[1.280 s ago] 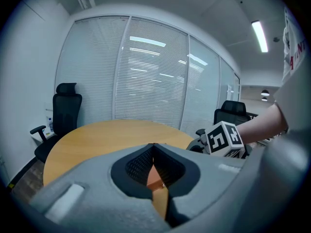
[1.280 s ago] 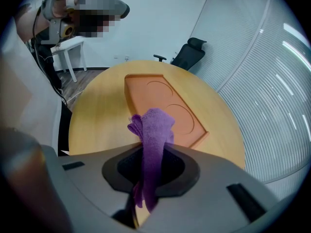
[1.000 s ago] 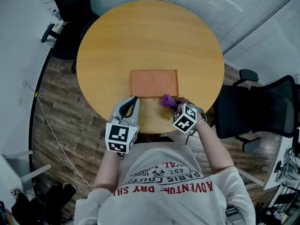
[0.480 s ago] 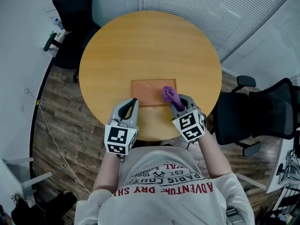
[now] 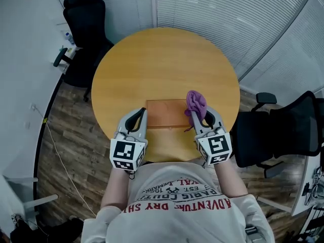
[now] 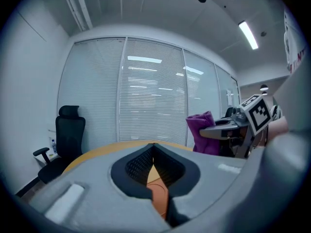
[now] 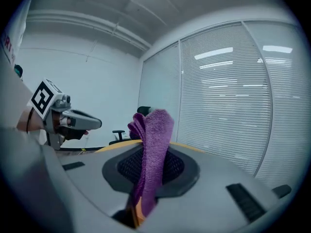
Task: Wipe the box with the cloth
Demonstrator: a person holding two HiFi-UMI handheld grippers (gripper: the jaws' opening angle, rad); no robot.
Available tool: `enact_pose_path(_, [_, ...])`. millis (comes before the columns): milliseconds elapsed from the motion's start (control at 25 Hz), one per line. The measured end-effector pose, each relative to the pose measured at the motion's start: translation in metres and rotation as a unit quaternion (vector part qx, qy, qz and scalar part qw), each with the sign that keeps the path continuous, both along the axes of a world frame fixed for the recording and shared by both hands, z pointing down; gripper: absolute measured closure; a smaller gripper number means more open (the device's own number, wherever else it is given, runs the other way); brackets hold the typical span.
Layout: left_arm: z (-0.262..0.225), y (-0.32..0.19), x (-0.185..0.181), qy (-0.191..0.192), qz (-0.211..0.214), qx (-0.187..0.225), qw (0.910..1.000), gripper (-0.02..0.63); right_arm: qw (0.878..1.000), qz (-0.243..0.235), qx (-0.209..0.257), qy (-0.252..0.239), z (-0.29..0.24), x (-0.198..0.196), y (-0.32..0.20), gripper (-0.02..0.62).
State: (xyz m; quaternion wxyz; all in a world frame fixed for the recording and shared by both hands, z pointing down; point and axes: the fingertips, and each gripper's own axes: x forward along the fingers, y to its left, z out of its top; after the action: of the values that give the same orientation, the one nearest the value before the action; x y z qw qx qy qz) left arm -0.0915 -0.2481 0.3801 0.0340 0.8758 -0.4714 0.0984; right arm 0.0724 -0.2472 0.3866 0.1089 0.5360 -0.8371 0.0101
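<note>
Right claw (image 5: 199, 114) clamped on purple cloth (image 5: 196, 101); left claw (image 5: 142, 112) clenched, empty. Box (image 5: 166, 113) lies between claws, apparently just beneath. Best: lower cloth flat, sweep leftward evenly.

A round wooden desk (image 5: 162, 54) stands on a dark plank floor (image 5: 76, 130). A black high-backed office chair (image 5: 86, 19) is tucked against the desk's far left edge, and a second black chair (image 5: 288, 125) with armrests stands just off its right side. Closed white blinds (image 5: 212, 9) run along the curved glass wall behind the desk. In the left gripper view, a long ceiling light (image 6: 248, 33) glows overhead.
</note>
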Motion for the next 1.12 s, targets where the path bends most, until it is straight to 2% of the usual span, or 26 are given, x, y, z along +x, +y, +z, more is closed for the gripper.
enact_pose_path(240, [-0.009,-0.001,0.001,0.006,0.001,0.014,0.9999,0.597,0.999,0.013,0.028,-0.02,-0.012,0.006,0.0,0.534])
enact_pose_path(520, [-0.013,-0.007,-0.002,0.014,0.001,0.015,0.9998,0.597,0.999,0.009,0.021,-0.035,-0.007,0.002,-0.005,0.535])
enact_pose_path(1120, [-0.012,-0.012,0.004,0.018,0.004,0.012,0.9998,0.597,0.999,0.017,0.014,-0.036,-0.002,0.005,-0.006,0.535])
